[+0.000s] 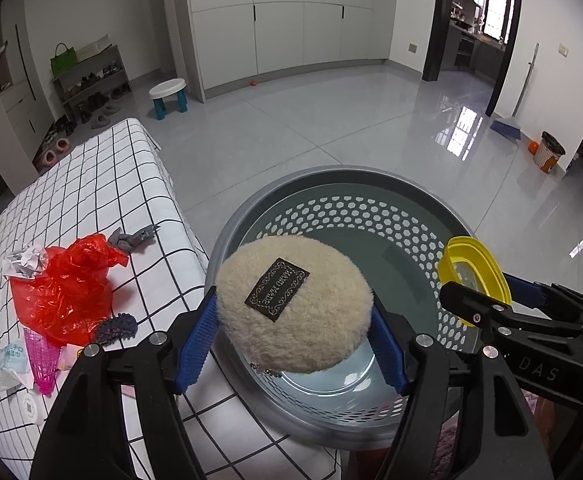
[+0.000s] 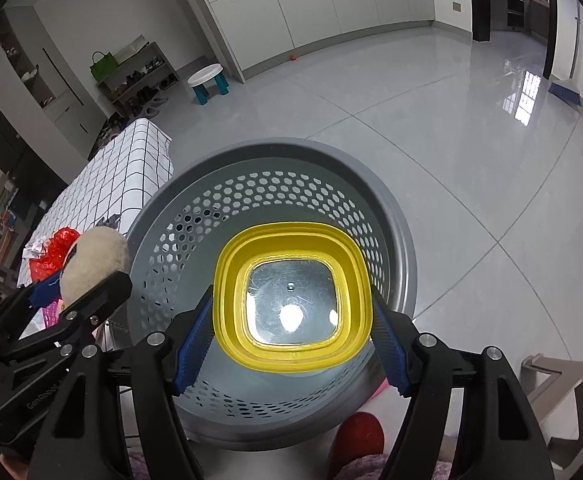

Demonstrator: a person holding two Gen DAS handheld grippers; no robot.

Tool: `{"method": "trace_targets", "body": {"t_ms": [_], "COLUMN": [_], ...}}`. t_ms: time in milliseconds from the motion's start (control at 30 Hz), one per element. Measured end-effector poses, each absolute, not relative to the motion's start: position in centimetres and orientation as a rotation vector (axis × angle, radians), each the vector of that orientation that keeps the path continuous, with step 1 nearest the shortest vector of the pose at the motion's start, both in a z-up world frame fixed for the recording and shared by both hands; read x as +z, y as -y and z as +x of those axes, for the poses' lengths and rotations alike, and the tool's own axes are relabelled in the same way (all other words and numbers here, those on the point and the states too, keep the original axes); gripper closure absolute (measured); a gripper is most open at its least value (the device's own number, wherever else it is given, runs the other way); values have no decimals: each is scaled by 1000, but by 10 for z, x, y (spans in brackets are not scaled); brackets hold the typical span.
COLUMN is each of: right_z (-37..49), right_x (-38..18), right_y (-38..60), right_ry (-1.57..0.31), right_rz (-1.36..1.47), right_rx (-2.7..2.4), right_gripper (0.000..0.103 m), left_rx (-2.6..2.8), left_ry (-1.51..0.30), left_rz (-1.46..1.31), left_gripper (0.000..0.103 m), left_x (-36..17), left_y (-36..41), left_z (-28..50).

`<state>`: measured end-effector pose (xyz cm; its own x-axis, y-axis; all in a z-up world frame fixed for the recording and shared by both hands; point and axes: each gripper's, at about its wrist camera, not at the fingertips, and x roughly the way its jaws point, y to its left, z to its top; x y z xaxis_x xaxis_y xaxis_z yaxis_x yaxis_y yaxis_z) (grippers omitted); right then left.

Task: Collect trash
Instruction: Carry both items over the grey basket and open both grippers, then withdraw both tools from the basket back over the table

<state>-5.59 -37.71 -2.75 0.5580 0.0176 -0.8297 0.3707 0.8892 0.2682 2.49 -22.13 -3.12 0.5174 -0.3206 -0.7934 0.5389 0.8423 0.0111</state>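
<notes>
Basket (image 1: 371, 184) sits on the floor right of the tabletop (image 1: 91, 184), below both tools. Left tool (image 1: 291, 340) clamps the puff (image 1: 291, 312); right tool (image 2: 291, 344) clamps the lid (image 2: 291, 300). Release each only when centred over the opening, clear of the rim.

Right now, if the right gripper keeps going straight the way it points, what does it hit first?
Most likely the inside of the grey basket. The right gripper, jaws shut on the yellow lid, points into its open mouth; bottom or perforated wall first, depth is unclear.
</notes>
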Motion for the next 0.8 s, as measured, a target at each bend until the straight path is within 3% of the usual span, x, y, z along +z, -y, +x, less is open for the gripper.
{"method": "trace_targets", "body": {"t_ms": [133,200,800], "right_z": [-55,-55,-56], "right_x": [-29,-28,-27], "right_y": [380,379,376], "right_ry": [-957,-944,-930], "right_rz": [458,461,457], "right_rx": [-214,-211,-216], "right_gripper": [26,23,23], "left_rx": [-511,-501,-480], "left_ry": [-898,-894,-905], "left_rz": [265,261,230], "left_gripper": [31,24,20], "left_x": [-31,-31,-31], "left_y": [217,214,200], "left_z": [27,27,24]}}
